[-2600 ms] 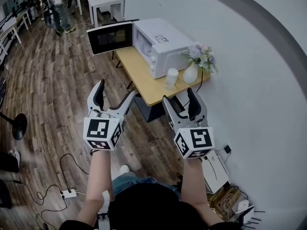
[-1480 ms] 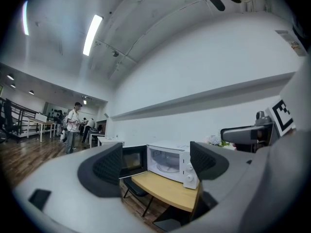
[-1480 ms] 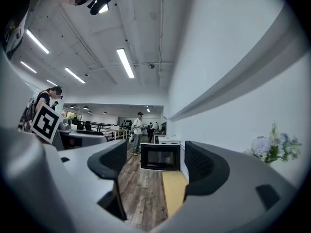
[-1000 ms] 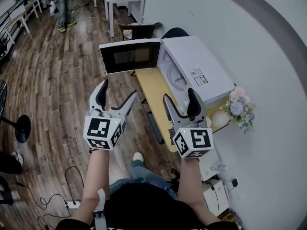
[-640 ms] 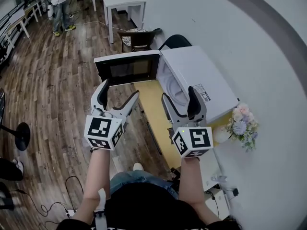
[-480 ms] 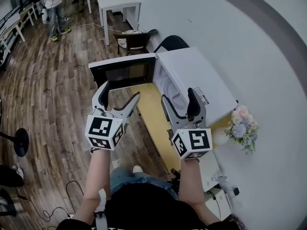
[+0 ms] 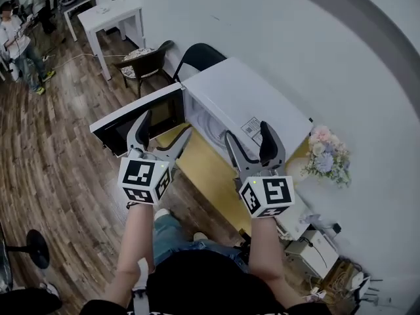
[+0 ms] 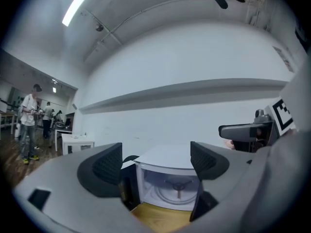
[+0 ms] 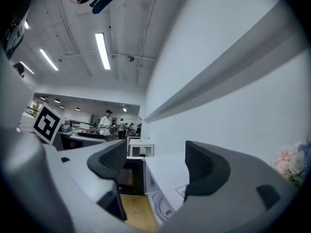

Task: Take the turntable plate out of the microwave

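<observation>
Door open; plate seemingly inside microwave. My left hand-held gripper, right hand-held gripper wide, empty, not yet reaching in.

Place: a large open-plan lab or test workspace, with a small home-style corner set up in it.
Floor: wood-look planks run across the whole room.
Ceiling: bare concrete with exposed conduit and long strip lights.
Furniture: a plain white desk and a dark chair stand by the white wall.
People: several people stand at benches far back.
Home corner: a microwave and a vase of flowers sit on a low wooden table.
Clutter: loose cables lie on the floor by the wall.
</observation>
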A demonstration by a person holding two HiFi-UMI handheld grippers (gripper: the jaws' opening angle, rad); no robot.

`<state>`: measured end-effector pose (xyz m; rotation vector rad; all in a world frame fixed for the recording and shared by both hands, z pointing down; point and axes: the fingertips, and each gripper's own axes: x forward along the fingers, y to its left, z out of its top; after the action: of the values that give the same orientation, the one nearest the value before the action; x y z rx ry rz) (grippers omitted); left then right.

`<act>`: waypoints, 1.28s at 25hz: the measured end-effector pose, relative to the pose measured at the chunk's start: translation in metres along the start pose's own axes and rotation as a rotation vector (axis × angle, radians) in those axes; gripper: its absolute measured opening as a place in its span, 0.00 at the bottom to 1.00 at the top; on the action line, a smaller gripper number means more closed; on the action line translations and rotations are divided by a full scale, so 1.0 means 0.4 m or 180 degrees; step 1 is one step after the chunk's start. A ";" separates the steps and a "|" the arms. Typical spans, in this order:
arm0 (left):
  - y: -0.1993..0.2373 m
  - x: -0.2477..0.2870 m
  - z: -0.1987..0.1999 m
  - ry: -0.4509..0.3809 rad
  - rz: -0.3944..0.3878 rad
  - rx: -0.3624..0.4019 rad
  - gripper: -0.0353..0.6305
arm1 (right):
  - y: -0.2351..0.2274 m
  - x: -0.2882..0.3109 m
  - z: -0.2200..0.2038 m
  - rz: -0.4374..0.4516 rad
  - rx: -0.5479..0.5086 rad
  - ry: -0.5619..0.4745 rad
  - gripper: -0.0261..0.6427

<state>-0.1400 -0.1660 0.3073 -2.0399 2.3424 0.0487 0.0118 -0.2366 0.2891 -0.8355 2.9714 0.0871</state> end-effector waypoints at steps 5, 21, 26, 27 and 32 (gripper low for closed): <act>0.018 0.083 -0.012 0.0076 -0.0488 0.0034 0.69 | -0.025 0.021 -0.003 -0.0498 0.0009 0.0002 0.59; 0.084 0.187 -0.053 0.0155 -0.1642 -0.0066 0.69 | 0.033 0.031 -0.037 -0.1681 0.0027 0.0074 0.59; 0.073 0.197 -0.077 0.0185 -0.1864 -0.0128 0.69 | 0.049 0.015 -0.059 -0.1906 0.0030 0.0128 0.59; 0.070 0.198 -0.083 0.0206 -0.1907 -0.0148 0.69 | 0.053 0.013 -0.065 -0.1933 0.0038 0.0145 0.59; 0.035 0.192 -0.144 0.0407 -0.2144 -0.0217 0.68 | 0.062 0.001 -0.129 -0.2014 0.0190 0.0308 0.59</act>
<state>-0.1648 -0.2428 0.3611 -2.8143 1.5987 -0.0225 -0.0032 -0.2193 0.3414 -1.7515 2.6155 -0.0715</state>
